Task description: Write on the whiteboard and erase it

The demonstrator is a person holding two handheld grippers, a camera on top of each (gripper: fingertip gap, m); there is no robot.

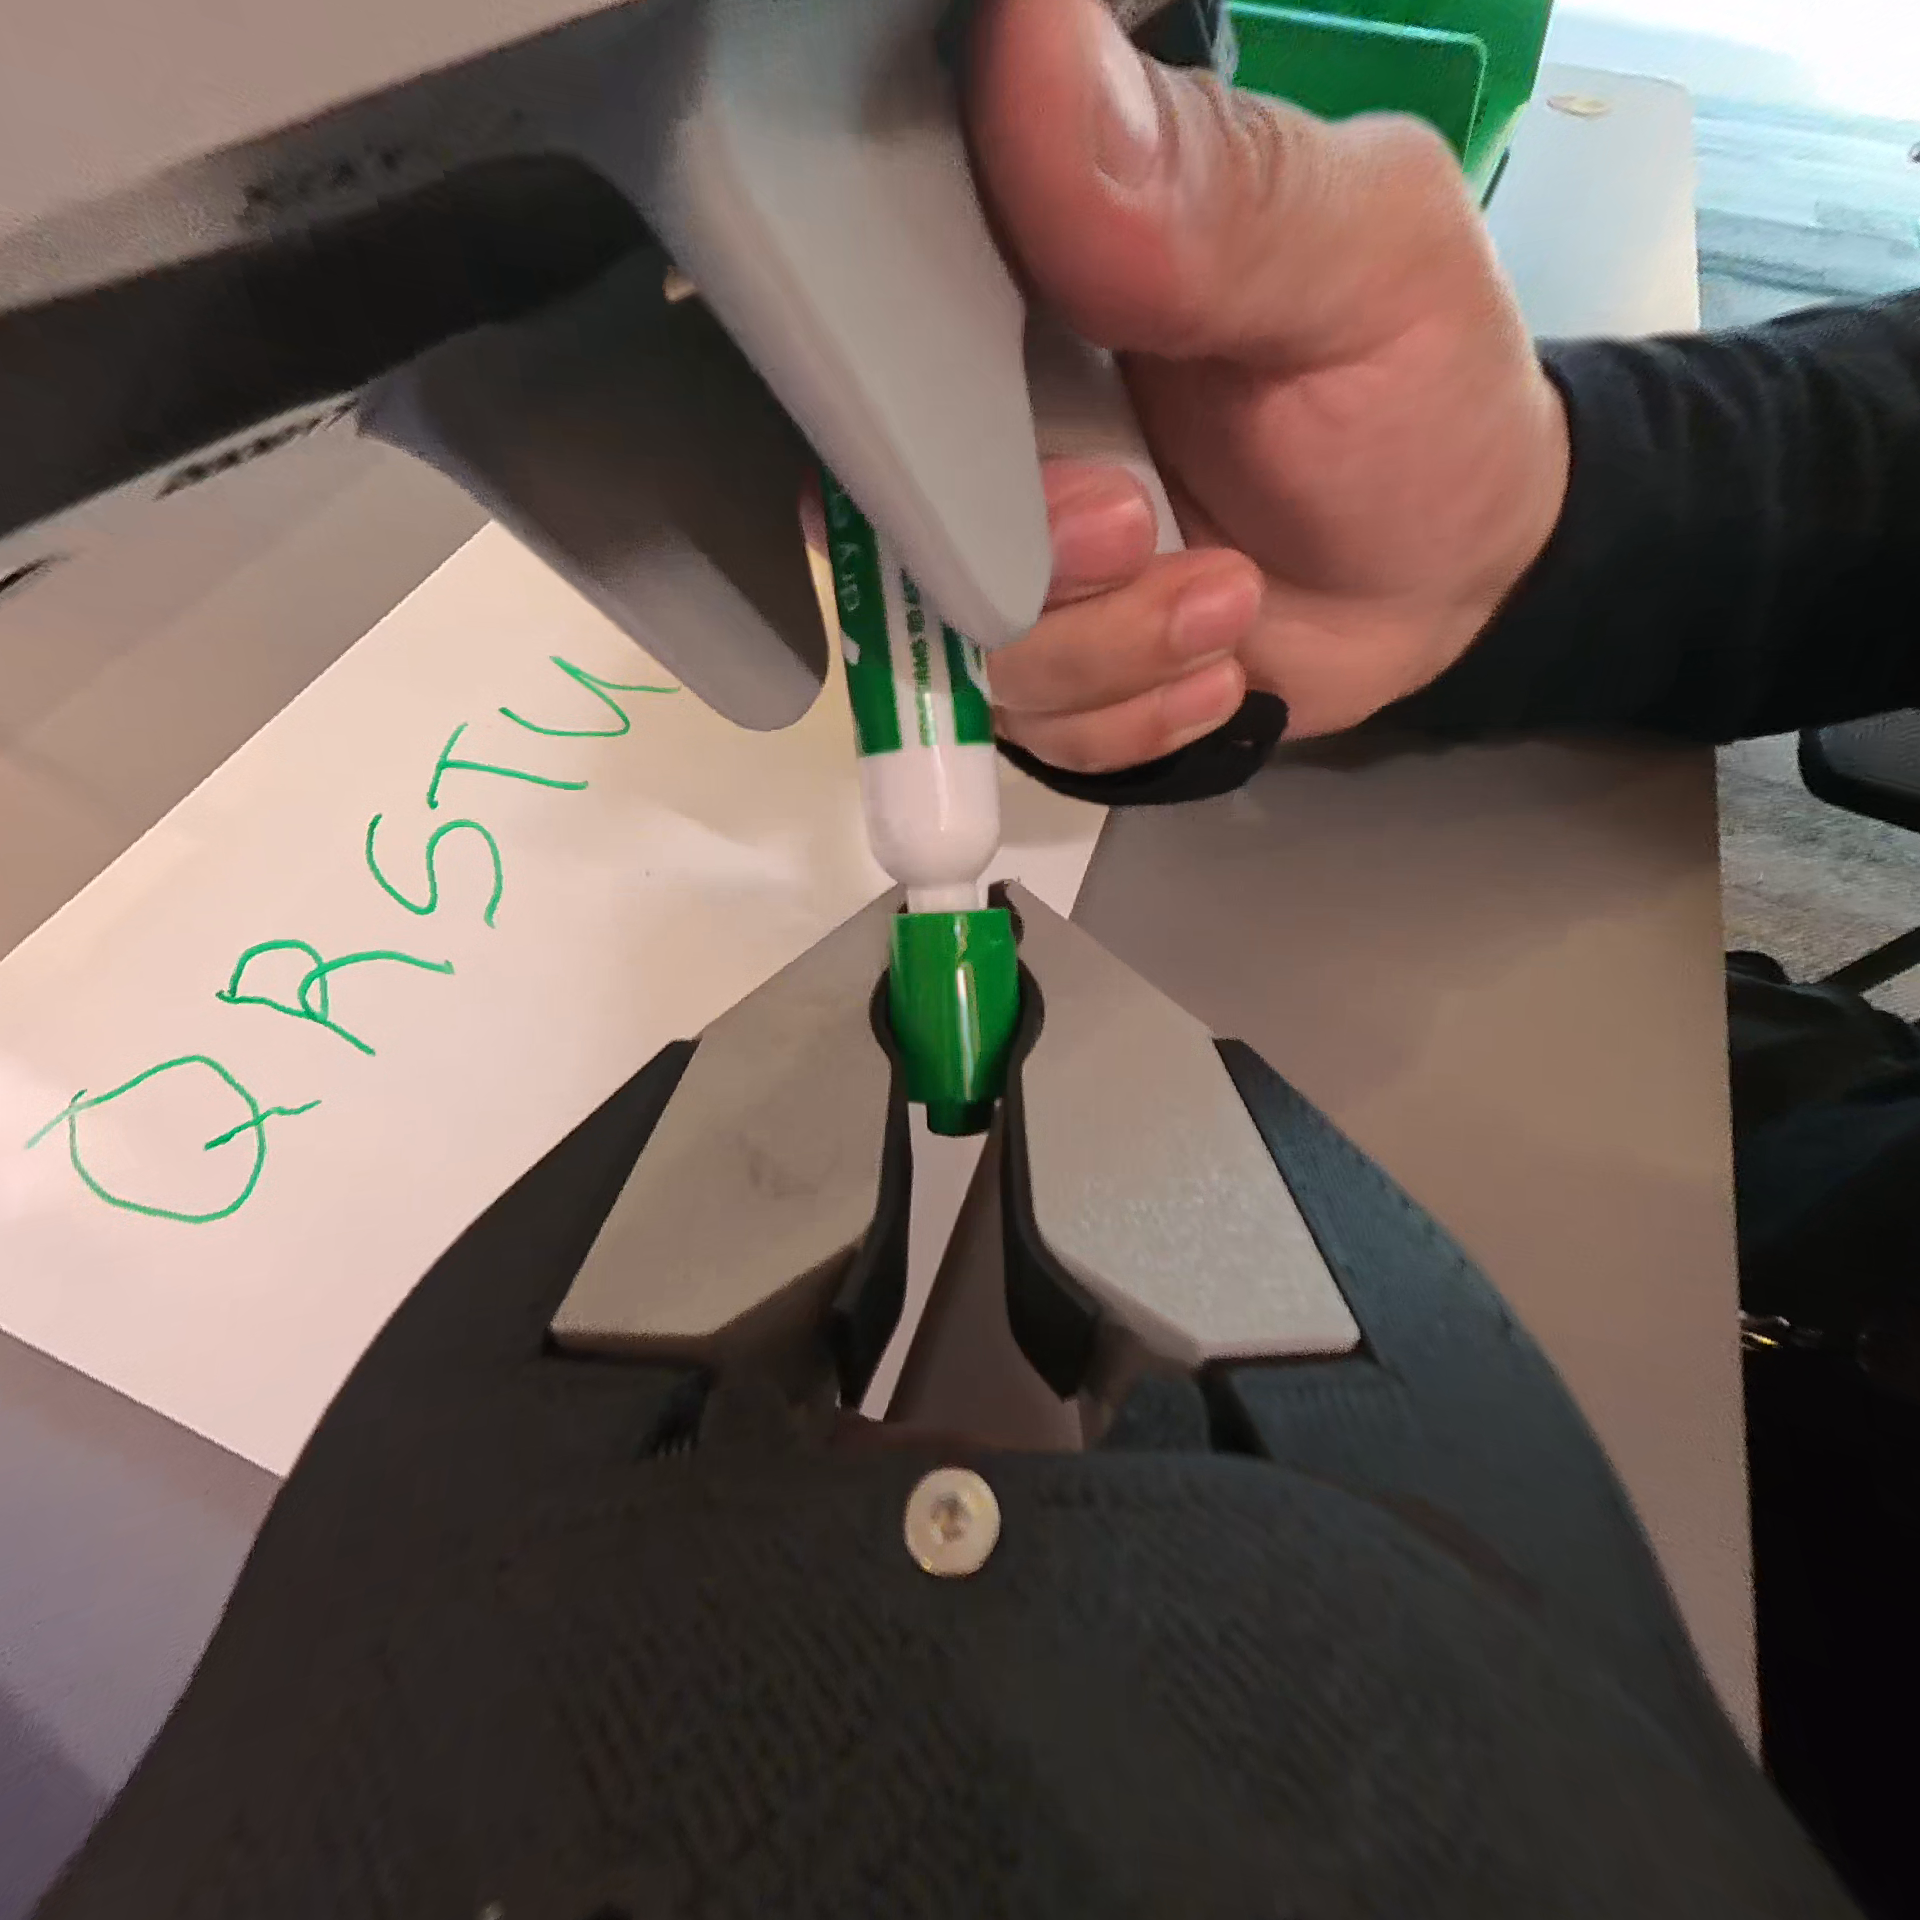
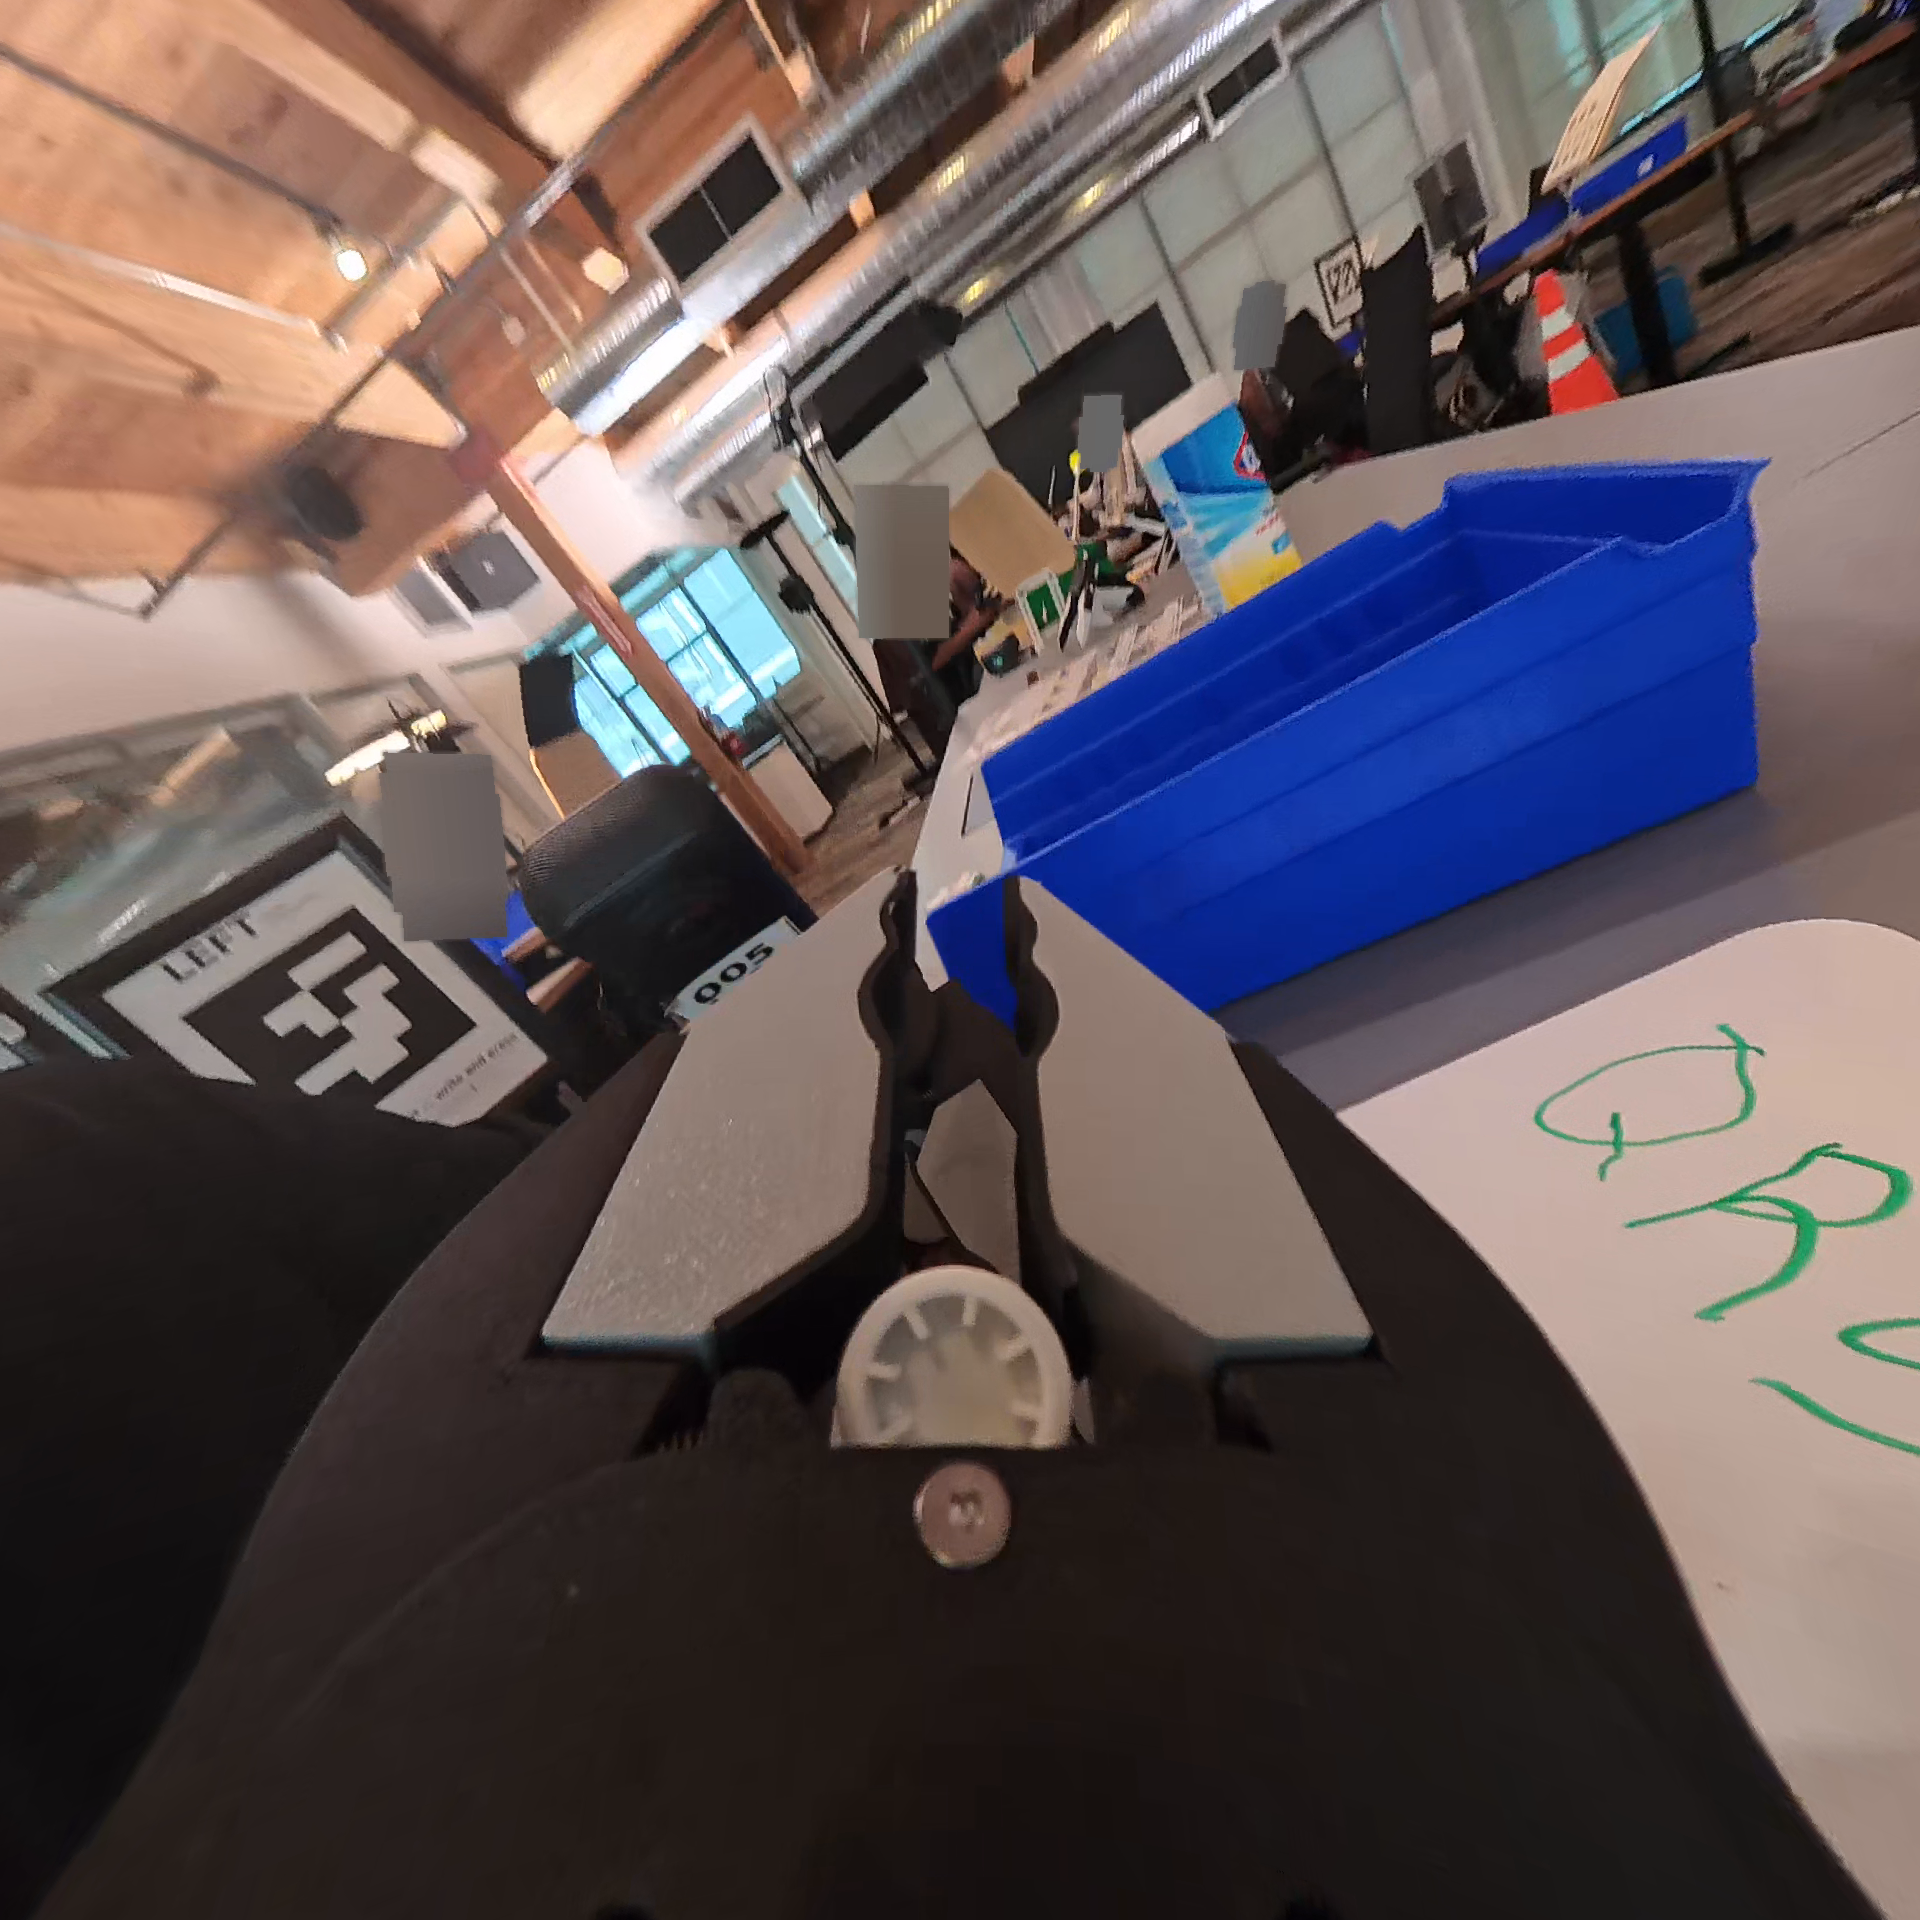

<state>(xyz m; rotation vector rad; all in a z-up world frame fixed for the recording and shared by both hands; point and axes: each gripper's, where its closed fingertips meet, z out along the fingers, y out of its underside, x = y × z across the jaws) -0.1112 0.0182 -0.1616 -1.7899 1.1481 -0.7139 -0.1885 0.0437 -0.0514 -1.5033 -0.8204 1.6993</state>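
Observation:
A white whiteboard lies on the table with green letters on it; it also shows in the right wrist view. My left gripper is shut on the green marker cap. My right gripper, held by a hand, is shut on the green-and-white marker and points it down, with its tip at the mouth of the cap. In the right wrist view my right gripper has its jaws close together, and the marker's white back end shows between them.
A blue plastic bin stands on the grey table beyond the whiteboard. A green box sits at the far edge. The left gripper's body with a black-and-white tag is at the left. Office chairs and desks are behind. One gripper's finger ends stand about 12 cm off the other's.

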